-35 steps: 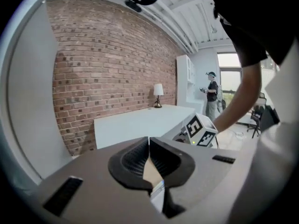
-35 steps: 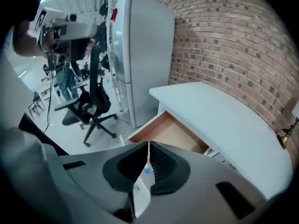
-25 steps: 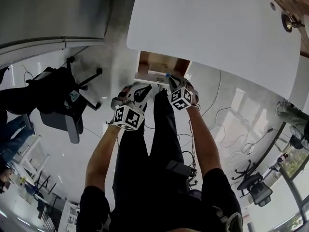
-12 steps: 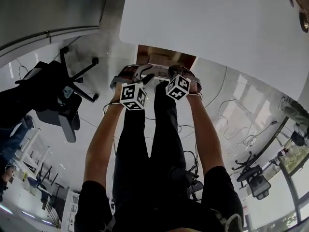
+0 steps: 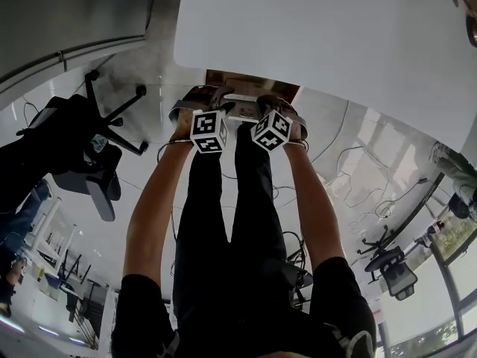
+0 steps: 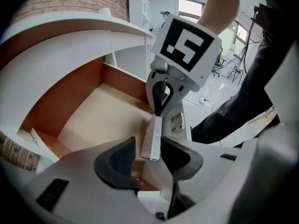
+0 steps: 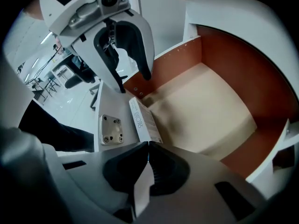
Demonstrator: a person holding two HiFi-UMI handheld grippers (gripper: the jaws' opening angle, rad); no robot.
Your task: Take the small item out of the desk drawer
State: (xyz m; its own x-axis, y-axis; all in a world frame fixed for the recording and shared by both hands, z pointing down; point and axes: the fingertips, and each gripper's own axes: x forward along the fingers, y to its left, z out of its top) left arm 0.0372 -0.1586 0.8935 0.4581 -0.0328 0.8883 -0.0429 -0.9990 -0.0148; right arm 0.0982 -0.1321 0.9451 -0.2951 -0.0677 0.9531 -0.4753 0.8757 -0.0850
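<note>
left gripper view: open desk drawer with reddish-brown wooden walls and a pale floor, under the white desk top. left gripper, at the drawer's front wall, has its dark jaws spread. they have just been opening, and the near end of the small flat white cardboard box lies in the gap between them with neither pad pressing on it. the box stands on its long edge against the inner side of the drawer's front wall, beside the square metal plate screwed to that wall. whether it rests on the drawer floor cannot be told. right gripper, facing the left one along the drawer's front wall, has its jaws pressed together on the far end of the box. the right gripper view shows the same pinch from its own side. step in hand, as judged: the item is gripped but not yet lifted out of the drawer. next move, as judged: the right gripper must rise straight past the drawer's front wall, keeping the thin box from twisting in the pinch. the left jaws could take the free end as a second hold, but should not knock it.
</note>
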